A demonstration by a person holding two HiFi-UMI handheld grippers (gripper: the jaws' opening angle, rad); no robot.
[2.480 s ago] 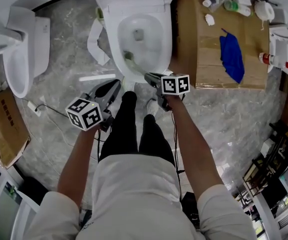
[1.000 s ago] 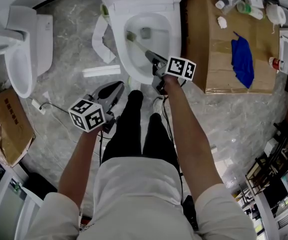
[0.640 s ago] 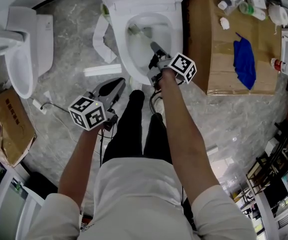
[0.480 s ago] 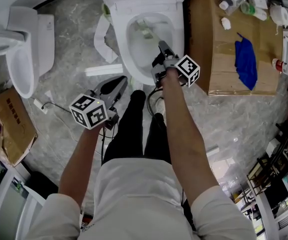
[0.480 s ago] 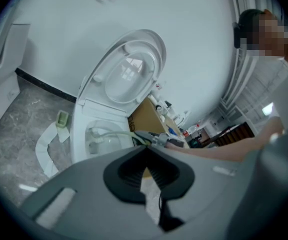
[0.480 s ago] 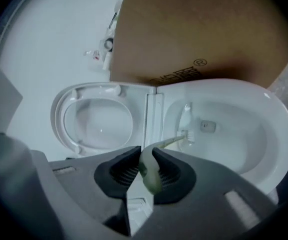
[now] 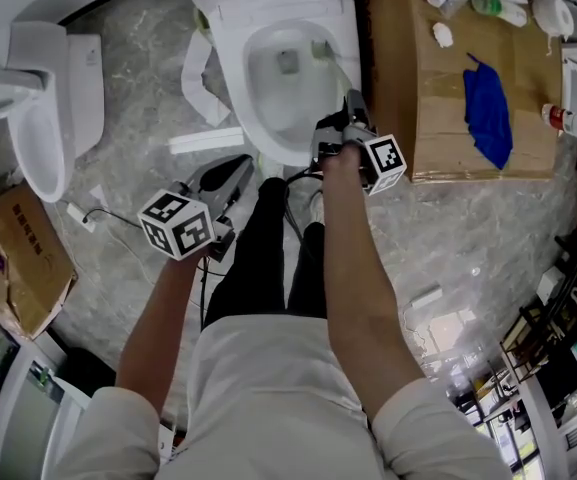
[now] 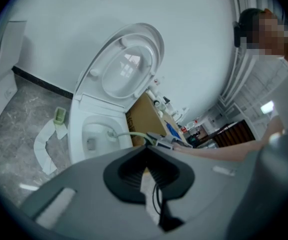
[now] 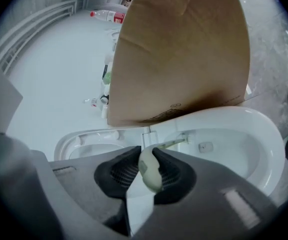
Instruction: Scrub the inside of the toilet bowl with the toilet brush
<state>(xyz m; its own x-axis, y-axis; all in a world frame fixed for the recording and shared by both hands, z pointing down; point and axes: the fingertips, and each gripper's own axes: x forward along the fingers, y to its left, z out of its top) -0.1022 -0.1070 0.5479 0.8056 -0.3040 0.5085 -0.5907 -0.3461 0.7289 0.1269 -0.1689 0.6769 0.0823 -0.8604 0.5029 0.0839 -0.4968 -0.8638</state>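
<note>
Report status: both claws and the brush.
Right claw shut on toilet brush handle; head inside toilet bowl, right side. Left claw shut, empty, clear of bowl. Nothing in the way.

Toilet bowl (image 7: 231, 68) looks glossy ceramic, box (image 7: 408, 88) matt cardboard, floor (image 7: 138, 98) smooth veined stone.

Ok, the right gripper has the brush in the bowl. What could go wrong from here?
1. The right gripper clamps only the rounded end of the toilet brush handle, so a hard scrub could lever it loose or twist it in the jaws.
2. The brush head sits high on the bowl's right wall, near the toilet rim. A quick stroke may flick water over the edge onto the cardboard box right beside it.
</note>
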